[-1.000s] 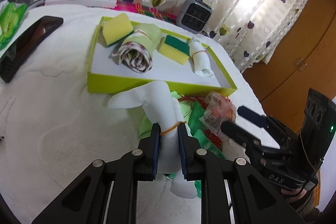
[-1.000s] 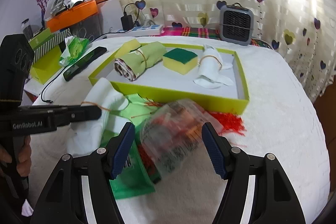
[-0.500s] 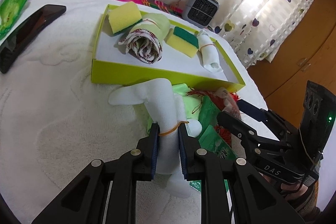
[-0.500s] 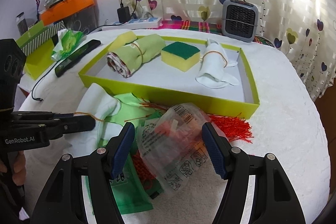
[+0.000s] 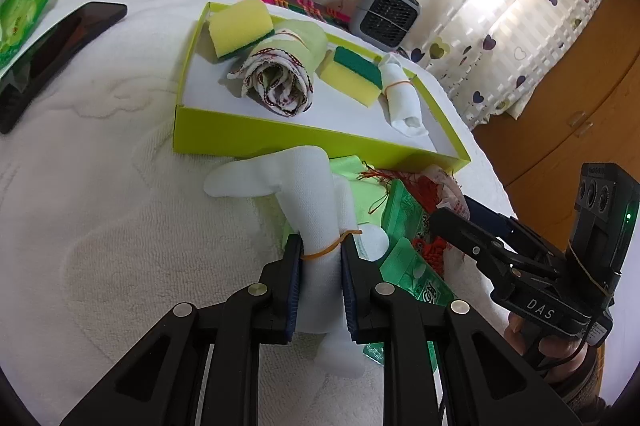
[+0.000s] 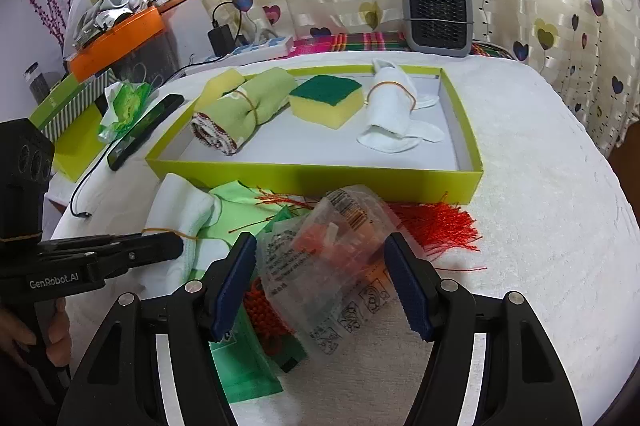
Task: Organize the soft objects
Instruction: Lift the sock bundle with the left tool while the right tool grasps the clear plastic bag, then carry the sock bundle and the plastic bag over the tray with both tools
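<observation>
White cloth roll [image 5: 320, 226] clamped in L gripper [image 5: 320, 290]

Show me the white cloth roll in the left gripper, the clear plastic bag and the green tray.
white cloth roll [image 5: 316, 210], left wrist view, mid-roll.
clear plastic bag [image 6: 340, 258], right wrist view, centre.
green tray [image 6: 312, 176], right wrist view, near wall.

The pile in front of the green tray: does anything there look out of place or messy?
Yes. A red tassel spreads loose threads on the white cloth beside the tray, and a crumpled clear bag lies on green packets between the right gripper's open jaws. The tray's items lie in a row.
</observation>
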Available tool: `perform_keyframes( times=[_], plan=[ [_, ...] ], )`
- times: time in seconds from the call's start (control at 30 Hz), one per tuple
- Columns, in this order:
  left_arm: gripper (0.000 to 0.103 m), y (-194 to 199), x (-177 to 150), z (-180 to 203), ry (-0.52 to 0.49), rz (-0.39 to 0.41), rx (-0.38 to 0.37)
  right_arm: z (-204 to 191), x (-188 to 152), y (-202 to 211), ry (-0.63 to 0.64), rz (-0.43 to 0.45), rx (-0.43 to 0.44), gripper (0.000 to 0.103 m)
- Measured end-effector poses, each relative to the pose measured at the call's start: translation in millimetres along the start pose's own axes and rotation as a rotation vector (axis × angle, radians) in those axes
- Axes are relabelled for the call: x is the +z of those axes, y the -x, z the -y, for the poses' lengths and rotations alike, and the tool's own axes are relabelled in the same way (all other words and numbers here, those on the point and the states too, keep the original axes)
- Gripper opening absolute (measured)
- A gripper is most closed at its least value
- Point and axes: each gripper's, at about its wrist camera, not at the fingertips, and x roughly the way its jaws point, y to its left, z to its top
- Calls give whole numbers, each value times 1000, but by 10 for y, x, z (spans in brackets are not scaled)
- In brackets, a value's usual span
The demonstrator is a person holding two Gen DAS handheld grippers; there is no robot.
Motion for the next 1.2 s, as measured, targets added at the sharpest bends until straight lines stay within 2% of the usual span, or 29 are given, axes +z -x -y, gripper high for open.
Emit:
perform_keyframes(
  times=[0.03, 0.07, 0.27, 0.57, 0.77, 0.9, 1.2],
  plan=[
    [17, -2, 2, 1, -1, 0, 0, 7, -3, 0, -3, 0, 4, 64],
    [17, -1, 0, 1, -1, 0, 1, 13, -5, 5, -5, 3, 2, 58],
    [17, 0, 1, 3, -2, 1, 2, 64, -11, 25, -31, 13, 19, 49],
    [16, 3, -1, -5, -4, 4, 5, 92, -17, 102, -43, 45, 27, 29],
    [17, 17, 4, -34, -3, 10, 11, 109, -25, 147, -45, 62, 23, 24],
    [17, 34, 12, -38, -6, 12, 16, 102, -27, 200, -36, 81, 12, 15],
    [16, 122, 36, 35, -36, 36, 42, 94, -32, 322, -31, 119, 6, 13]
  ],
)
